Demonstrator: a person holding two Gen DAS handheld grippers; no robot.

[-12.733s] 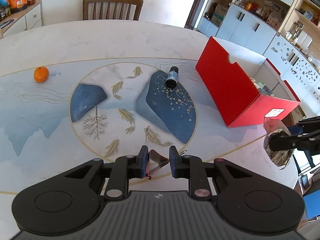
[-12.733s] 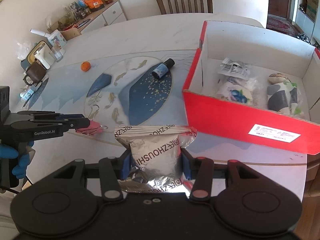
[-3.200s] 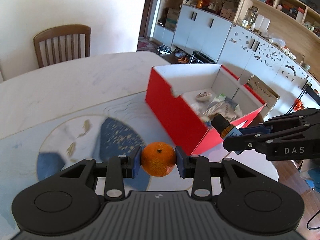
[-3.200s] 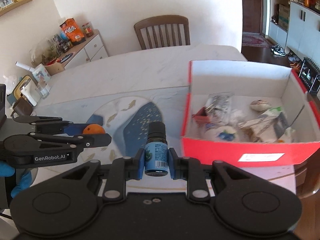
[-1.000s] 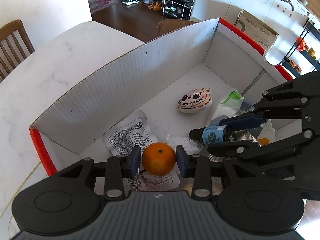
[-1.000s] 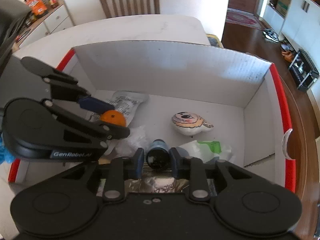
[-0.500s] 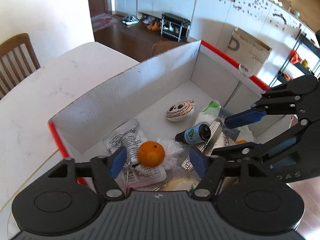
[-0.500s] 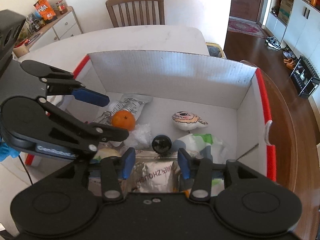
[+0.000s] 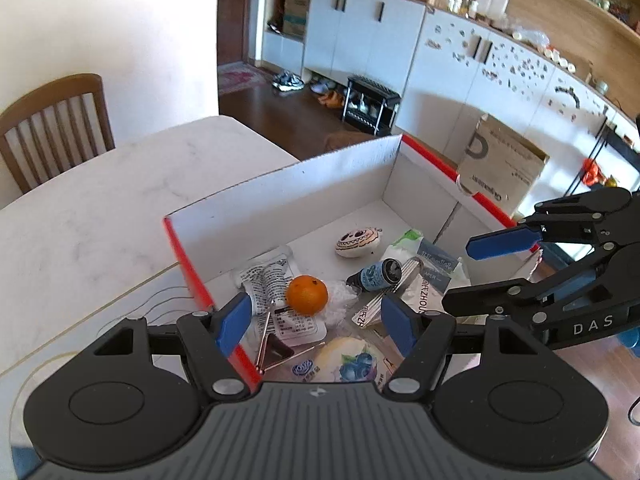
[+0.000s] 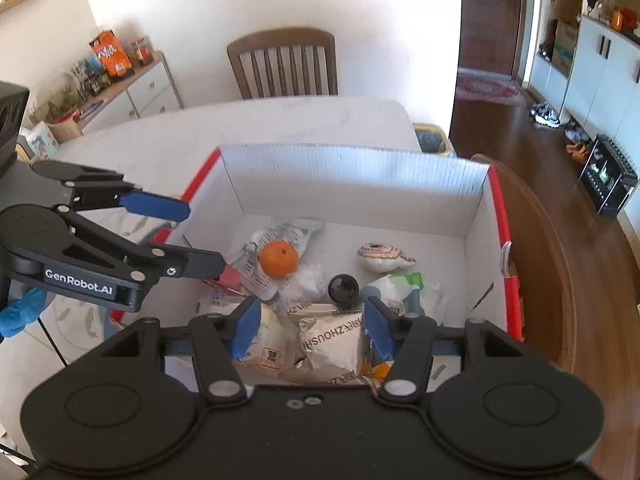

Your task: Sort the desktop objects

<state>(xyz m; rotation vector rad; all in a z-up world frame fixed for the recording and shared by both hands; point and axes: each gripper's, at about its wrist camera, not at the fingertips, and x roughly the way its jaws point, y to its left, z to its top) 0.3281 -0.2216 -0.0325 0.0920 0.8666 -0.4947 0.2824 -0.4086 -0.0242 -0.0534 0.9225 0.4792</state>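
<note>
The red box (image 9: pixel 188 256) with white inner walls (image 10: pixel 352 184) stands on the table. In it lie an orange (image 9: pixel 307 294) (image 10: pixel 279 259), a small blue bottle (image 9: pixel 374 273) (image 10: pixel 343 289), a binder clip (image 9: pixel 276 346), a silver packet (image 10: pixel 332 340), a painted pebble (image 9: pixel 357 242) (image 10: pixel 382 256) and other packets. My left gripper (image 9: pixel 314 322) is open and empty above the box's near corner. My right gripper (image 10: pixel 306 330) is open and empty above the box's front. Each gripper shows in the other's view, the right (image 9: pixel 500 268) and the left (image 10: pixel 180 236).
The white marble table (image 9: pixel 100 208) stretches left of the box. A wooden chair (image 10: pixel 282 64) stands behind it. A sideboard with snacks (image 10: pixel 120 76) is at the far left. White cabinets (image 9: pixel 460 80) and a cardboard box (image 9: pixel 500 168) stand across the wood floor.
Both grippers have let go: the orange and the blue bottle now lie in the box. Both grippers have opened wide and pulled back and up from the box.
</note>
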